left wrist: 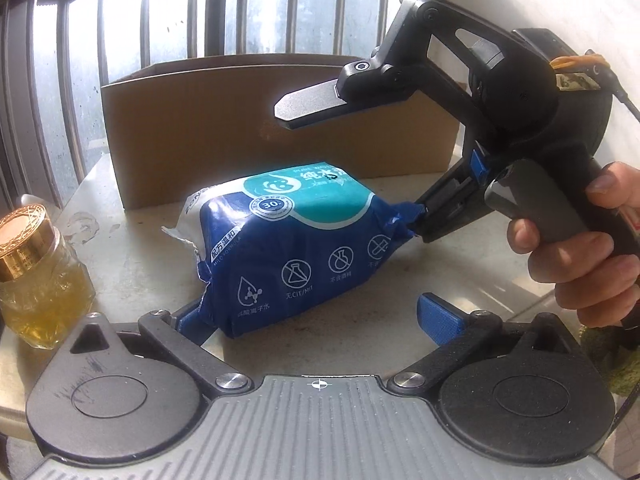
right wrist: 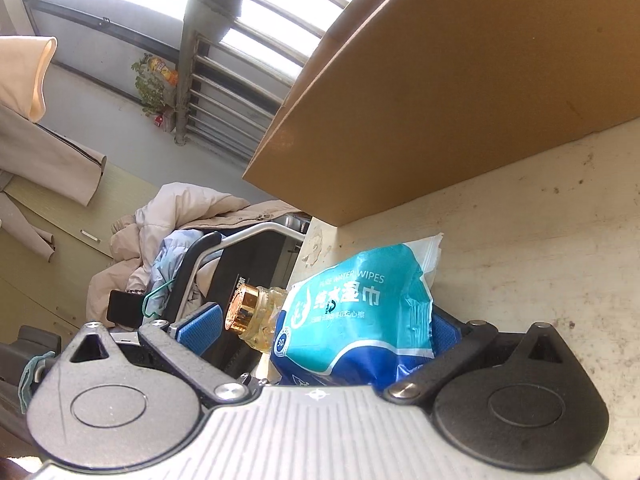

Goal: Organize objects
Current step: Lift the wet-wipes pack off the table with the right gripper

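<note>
Both grippers wide open: right gripper (right wrist: pixel 324 320) straddles the wipes pack (left wrist: pixel 296 248) on the table (left wrist: pixel 132 256), holding nothing, left gripper (left wrist: pixel 316 320) idle at its 6 o'clock; seat deeper, close mid-pack, lift over the cardboard box (left wrist: pixel 240 120) wall at 12, clear of the jar (left wrist: pixel 36 276) at 9.

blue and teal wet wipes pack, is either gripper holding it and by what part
Nothing is held. The blue and teal wet wipes pack lies on the tabletop; left gripper and right gripper are both open around it, neither clamped.
</note>
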`<state>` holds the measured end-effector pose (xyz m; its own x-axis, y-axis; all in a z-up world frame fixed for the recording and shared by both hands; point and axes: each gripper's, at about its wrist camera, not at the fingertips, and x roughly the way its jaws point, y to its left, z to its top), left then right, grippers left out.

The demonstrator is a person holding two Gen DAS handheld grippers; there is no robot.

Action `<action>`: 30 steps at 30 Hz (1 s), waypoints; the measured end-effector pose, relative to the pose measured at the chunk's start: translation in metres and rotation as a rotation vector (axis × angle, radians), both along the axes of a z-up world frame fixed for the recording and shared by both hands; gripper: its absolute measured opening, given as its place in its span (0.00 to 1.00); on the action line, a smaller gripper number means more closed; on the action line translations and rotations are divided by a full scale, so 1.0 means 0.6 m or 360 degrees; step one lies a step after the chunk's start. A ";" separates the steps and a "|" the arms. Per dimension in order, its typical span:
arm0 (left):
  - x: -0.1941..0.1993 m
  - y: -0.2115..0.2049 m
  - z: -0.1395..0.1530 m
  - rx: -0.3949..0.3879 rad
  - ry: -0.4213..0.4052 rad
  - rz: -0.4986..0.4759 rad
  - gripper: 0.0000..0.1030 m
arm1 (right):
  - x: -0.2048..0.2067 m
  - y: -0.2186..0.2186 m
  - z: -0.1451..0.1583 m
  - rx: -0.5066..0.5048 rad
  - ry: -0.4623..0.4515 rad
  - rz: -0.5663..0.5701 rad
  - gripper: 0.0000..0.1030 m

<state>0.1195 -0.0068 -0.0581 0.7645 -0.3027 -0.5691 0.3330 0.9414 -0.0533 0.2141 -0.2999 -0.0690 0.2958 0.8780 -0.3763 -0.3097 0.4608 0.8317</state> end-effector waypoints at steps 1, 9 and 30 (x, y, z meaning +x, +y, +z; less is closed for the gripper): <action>-0.002 -0.007 0.000 -0.0001 0.0004 -0.0048 1.00 | -0.008 -0.011 0.001 -0.0012 -0.0003 -0.0036 1.00; -0.001 -0.038 -0.012 -0.0031 0.0042 -0.0282 1.00 | -0.058 -0.069 0.003 -0.0063 -0.0045 -0.0245 1.00; 0.041 -0.026 -0.009 -0.0012 0.0110 -0.0271 1.00 | -0.080 -0.065 -0.009 -0.0151 -0.0158 -0.0271 1.00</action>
<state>0.1439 -0.0223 -0.0634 0.6608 -0.4289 -0.6159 0.4830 0.8711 -0.0885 0.1660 -0.3392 -0.0745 0.4765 0.7743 -0.4163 -0.2992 0.5881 0.7514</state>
